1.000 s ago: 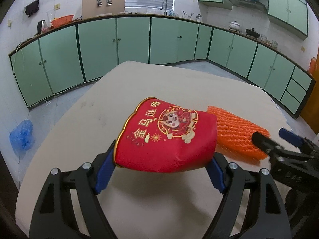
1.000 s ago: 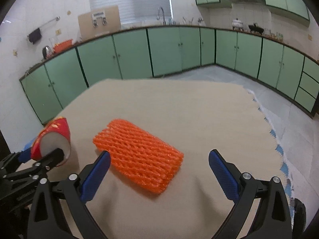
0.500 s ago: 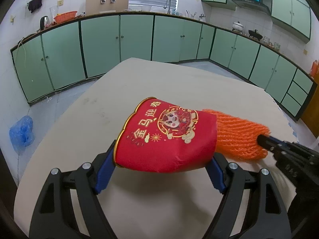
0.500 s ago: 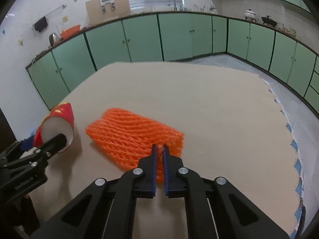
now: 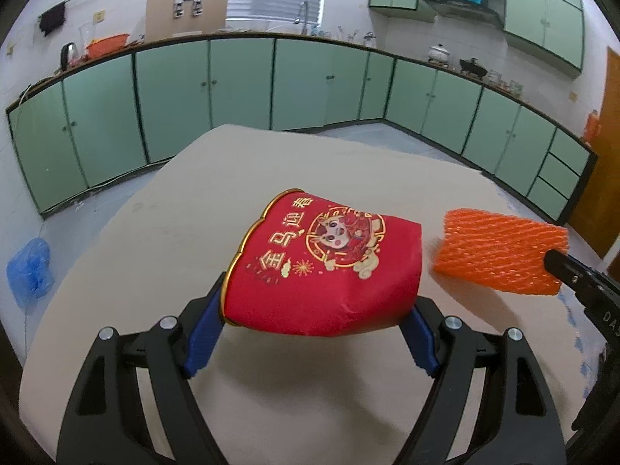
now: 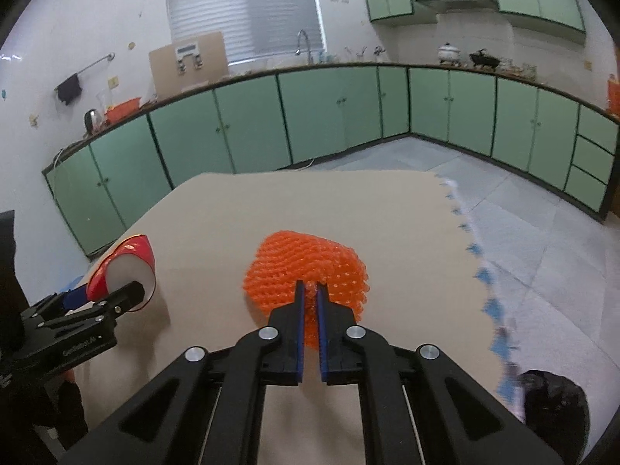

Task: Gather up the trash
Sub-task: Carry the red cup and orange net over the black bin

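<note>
Orange foam net (image 6: 306, 271) at 12 o'clock of right gripper (image 6: 309, 294), pinched between nearly closed jaws, above table (image 6: 387, 232). Red paper cup (image 5: 325, 267) clamped sideways in wide-set left gripper (image 5: 310, 325).

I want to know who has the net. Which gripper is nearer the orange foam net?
Right. The right gripper is clamped on the orange foam net, holding it off the table. The left gripper is off to its side, gripping the red paper cup.
</note>
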A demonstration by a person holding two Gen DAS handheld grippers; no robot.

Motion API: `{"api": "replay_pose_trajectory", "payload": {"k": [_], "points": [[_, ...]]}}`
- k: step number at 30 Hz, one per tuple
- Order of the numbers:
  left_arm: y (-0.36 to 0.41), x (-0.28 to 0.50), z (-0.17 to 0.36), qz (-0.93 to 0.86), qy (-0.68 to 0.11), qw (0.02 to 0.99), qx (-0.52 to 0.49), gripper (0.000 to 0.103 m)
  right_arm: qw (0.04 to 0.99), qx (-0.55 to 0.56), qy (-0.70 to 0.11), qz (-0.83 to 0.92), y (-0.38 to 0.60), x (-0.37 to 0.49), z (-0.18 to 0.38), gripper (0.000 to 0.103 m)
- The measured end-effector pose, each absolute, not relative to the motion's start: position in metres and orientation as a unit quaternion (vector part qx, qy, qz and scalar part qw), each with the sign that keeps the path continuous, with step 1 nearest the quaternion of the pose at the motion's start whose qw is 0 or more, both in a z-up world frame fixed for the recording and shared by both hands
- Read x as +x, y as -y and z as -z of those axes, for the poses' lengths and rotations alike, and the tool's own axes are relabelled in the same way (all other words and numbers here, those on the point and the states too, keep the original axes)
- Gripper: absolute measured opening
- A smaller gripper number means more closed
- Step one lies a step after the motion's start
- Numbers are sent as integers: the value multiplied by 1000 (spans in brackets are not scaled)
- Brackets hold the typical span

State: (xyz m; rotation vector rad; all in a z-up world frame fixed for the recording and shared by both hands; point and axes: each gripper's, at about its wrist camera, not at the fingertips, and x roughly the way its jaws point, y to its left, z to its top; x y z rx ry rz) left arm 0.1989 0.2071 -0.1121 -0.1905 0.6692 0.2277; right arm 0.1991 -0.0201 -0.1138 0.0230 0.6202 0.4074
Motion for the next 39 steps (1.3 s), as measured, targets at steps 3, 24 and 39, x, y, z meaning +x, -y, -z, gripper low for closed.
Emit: {"api": "replay_pose_trajectory", "payload": {"k": [3, 24, 39], "points": [[-184, 200, 108, -89, -325, 937, -88, 77, 938, 22, -293, -187, 44, 190, 104, 6], [30, 184, 99, 108, -309, 944, -36, 77, 967, 39, -246, -54, 214, 102, 70, 5], [160, 156, 142, 207, -323, 923, 7, 77, 956, 62, -285, 33, 321, 62, 117, 5]]}}
